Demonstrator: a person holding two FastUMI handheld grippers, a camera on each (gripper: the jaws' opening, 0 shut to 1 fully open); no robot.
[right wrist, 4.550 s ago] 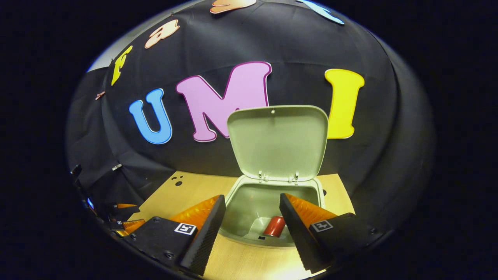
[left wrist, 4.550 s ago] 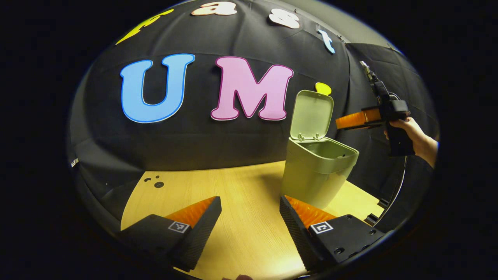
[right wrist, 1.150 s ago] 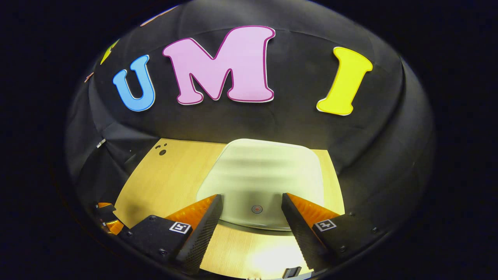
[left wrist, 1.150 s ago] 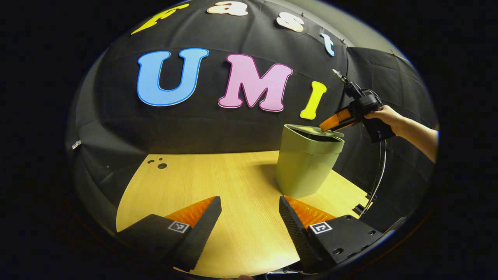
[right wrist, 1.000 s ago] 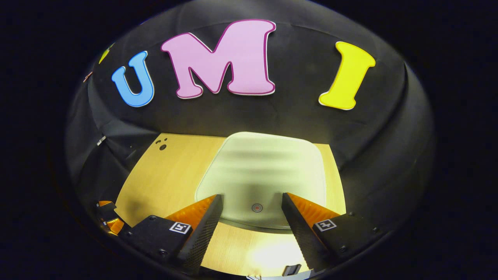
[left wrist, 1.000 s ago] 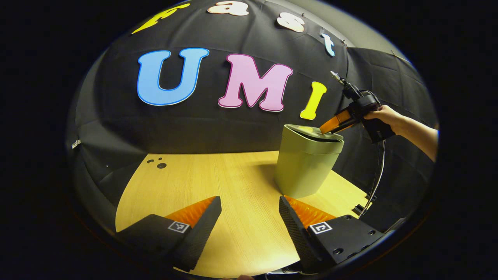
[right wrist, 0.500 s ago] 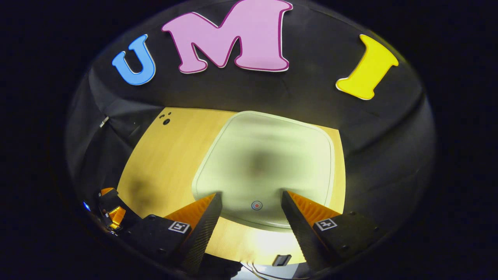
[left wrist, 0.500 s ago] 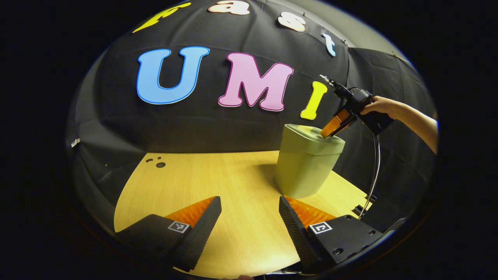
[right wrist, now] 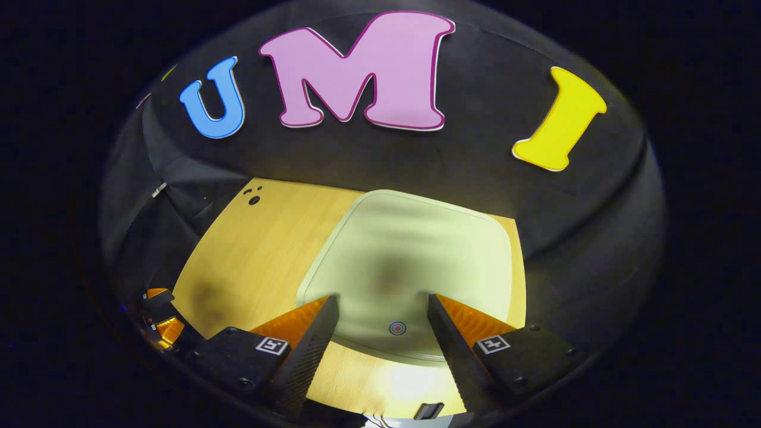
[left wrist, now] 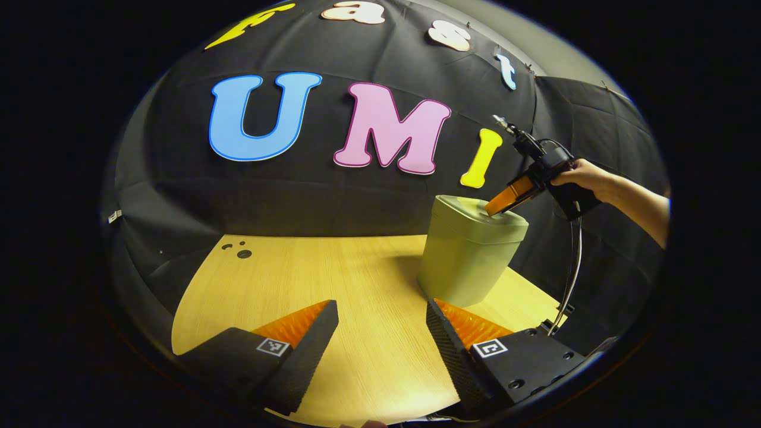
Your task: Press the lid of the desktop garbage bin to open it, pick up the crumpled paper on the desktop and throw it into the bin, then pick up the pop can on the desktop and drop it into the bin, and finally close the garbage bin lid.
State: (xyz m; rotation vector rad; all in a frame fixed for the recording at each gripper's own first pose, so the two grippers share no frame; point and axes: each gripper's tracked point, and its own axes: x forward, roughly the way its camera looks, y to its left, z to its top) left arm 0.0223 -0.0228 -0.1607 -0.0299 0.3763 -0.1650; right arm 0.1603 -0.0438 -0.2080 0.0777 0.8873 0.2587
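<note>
The pale green garbage bin (left wrist: 467, 255) stands at the right back of the wooden table (left wrist: 333, 279) with its lid (right wrist: 410, 267) lying flat and closed. A small red dot (right wrist: 397, 327) marks the lid near its front edge. My right gripper (right wrist: 380, 309) is open, tilted down over the lid's front edge with its fingertips at or just above the surface; in the left gripper view the right gripper (left wrist: 505, 199) rests at the lid's top, held by a hand (left wrist: 585, 177). My left gripper (left wrist: 380, 312) is open and hangs over the table, in front of the bin.
A small cluster of dark holes (left wrist: 238, 249) sits at the table's far left corner. A cable (left wrist: 574, 261) hangs down from the right gripper past the table's right edge. The black cloth wall stands close behind the bin.
The open lid has come down and closed under my right gripper. Over the last half second the right gripper has eased back slightly. My left gripper has barely moved.
</note>
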